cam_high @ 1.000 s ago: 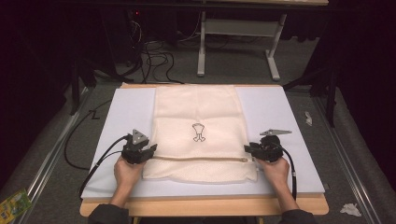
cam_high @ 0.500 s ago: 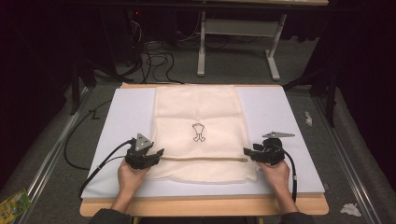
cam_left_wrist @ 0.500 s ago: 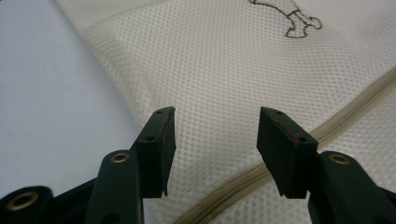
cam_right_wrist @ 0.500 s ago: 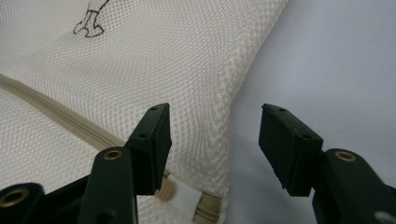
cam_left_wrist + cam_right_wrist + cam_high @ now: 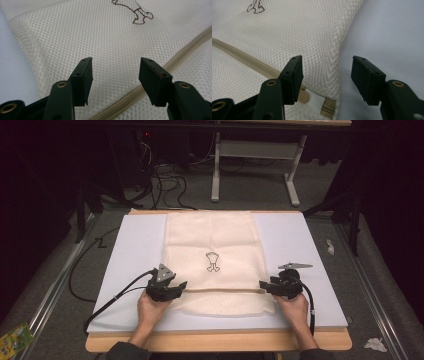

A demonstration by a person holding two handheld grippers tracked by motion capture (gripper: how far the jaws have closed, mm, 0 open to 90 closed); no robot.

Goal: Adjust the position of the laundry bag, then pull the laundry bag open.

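A cream mesh bag lies flat on the white board, with a small brown emblem and a beige zipper running across near its front edge. My left gripper sits low over the bag's left end by the zipper. Its jaws have just been opening and stand open, with only mesh beneath the gap. My right gripper is at the zipper's right end. Its jaws have also just opened, straddling the bag's side edge without pressing on it.
The white board rests on a wooden table. Cables and a metal table frame lie on the floor beyond. A green packet and crumpled paper lie on the floor at the front corners.
Both grippers' jaws have opened. The left hand has slid to the right along the bag's front part. The right hand has stayed where it was.
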